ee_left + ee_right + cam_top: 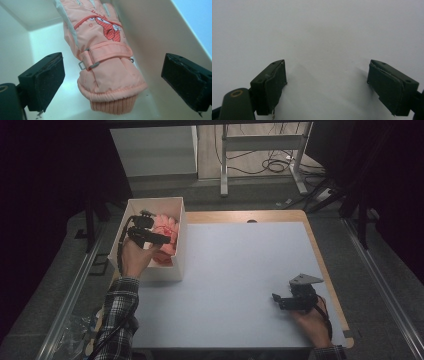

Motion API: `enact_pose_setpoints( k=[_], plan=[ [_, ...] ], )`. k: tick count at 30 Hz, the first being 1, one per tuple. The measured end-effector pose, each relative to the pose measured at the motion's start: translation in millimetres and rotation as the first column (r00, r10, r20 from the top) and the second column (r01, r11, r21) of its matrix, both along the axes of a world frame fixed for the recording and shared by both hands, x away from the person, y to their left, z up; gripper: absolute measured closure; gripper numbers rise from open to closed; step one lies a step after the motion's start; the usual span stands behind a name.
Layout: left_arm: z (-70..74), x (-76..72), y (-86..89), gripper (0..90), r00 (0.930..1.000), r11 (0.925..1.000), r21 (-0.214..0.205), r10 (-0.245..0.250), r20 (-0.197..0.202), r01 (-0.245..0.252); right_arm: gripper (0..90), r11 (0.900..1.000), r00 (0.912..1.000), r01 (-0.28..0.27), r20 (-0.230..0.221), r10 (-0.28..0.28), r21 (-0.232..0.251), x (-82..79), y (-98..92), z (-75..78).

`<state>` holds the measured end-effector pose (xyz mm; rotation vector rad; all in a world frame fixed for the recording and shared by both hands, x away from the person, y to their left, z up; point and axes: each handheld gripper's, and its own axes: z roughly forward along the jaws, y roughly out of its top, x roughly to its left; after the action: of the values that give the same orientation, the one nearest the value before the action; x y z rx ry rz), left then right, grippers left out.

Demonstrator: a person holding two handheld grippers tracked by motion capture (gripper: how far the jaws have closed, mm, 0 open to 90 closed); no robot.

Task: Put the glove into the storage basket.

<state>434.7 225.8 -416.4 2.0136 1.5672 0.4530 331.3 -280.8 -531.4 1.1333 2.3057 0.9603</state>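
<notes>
A pink padded glove (pixel 105 55) with a red cartoon patch, a strap and a knitted cuff lies in a white box (pixel 177 240) at the table's left. In the high view the glove (pixel 167 232) shows as a pink heap inside the box. My left gripper (pixel 165 239) hangs over the box, and in its own view my left gripper (pixel 112 82) is open, its pads apart on either side of the cuff without touching it. My right gripper (pixel 277 300) rests low over the white sheet at the right front; in its own view my right gripper (pixel 327 86) is open and empty.
A white sheet (pixel 235 270) covers most of the wooden table (pixel 325 265). The box's walls (pixel 155 32) close in tightly around the glove. Behind the table stand a metal frame (pixel 260 150) and loose cables on the floor.
</notes>
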Motion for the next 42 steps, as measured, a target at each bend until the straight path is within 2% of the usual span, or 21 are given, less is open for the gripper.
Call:
enact_pose_setpoints(
  k=[9, 14, 15, 19, 22, 24, 25, 28, 29, 31, 37, 42],
  plan=[
    [7.1, -21.4, 1.4, 4.8, 0.9983, 0.999, -0.022, -0.039, 0.043, 0.04, 16.0, 1.0, 1.0, 0.0, 0.0, 0.0, 0.0, 0.0, 0.1, 0.0],
    [9.9, -43.9, -0.4, 4.8, 0.9945, 0.9971, -0.024, -0.071, 0.077, 0.073, 16.0, 1.0, 1.0, 0.0, 0.001, 0.0, -0.001, 0.0, 0.1, 0.0],
    [9.9, -43.9, -0.4, 4.7, 0.9945, 0.9971, -0.024, -0.071, 0.077, 0.073, 16.0, 1.0, 1.0, 0.0, 0.001, 0.0, -0.001, 0.0, 0.1, 0.0],
    [7.5, -59.8, -2.7, 4.1, 0.9913, 0.9955, -0.028, -0.087, 0.098, 0.09, 16.0, 1.0, 1.0, 0.0, 0.001, 0.0, -0.001, 0.0, 0.1, 0.0],
    [4.3, -72.5, -3.7, 3.8, 0.9886, 0.9938, -0.045, -0.095, 0.117, 0.101, 16.0, 1.0, 1.0, 0.0, 0.001, 0.0, -0.001, 0.0, 0.1, 0.0],
    [-1.4, -85.2, -5.8, 3.5, 0.9851, 0.9914, -0.056, -0.11, 0.132, 0.118, 16.0, 1.0, 1.0, -0.001, 0.0, 0.001, -0.003, -0.1, 0.0, 0.1],
    [-1.4, -85.2, -5.8, 3.5, 0.9851, 0.9914, -0.056, -0.11, 0.132, 0.118, 16.0, 1.0, 1.0, -0.001, 0.0, 0.001, -0.003, -0.1, 0.0, 0.1],
    [-9.6, -97.4, -7.5, 3.3, 0.9817, 0.9882, -0.072, -0.124, 0.144, 0.135, 16.0, 1.0, 1.0, -0.001, 0.001, 0.001, -0.003, 0.0, 0.1, 0.1],
    [-15.6, -105.4, -8.1, 3.3, 0.9796, 0.9862, -0.086, -0.127, 0.155, 0.142, 16.0, 1.0, 1.0, -0.001, 0.001, 0.001, -0.003, 0.0, 0.0, 0.2],
    [-18.7, -109.0, -8.3, 3.3, 0.9783, 0.984, -0.091, -0.138, 0.155, 0.153, 16.0, 1.0, 1.0, -0.001, 0.0, 0.001, -0.002, 0.0, 0.1, 0.2],
    [-40.2, -128.8, -15.5, 2.4, 0.9709, 0.9773, -0.095, -0.172, 0.167, 0.189, 16.0, 1.0, 1.0, -0.001, 0.0, 0.001, -0.003, -0.1, 0.1, 0.2],
    [-61.3, -141.7, -22.3, 1.2, 0.9697, 0.9737, -0.109, -0.181, 0.164, 0.2, 16.0, 1.0, 1.0, -0.001, 0.0, 0.001, -0.003, -0.1, 0.1, 0.2]
  ],
)
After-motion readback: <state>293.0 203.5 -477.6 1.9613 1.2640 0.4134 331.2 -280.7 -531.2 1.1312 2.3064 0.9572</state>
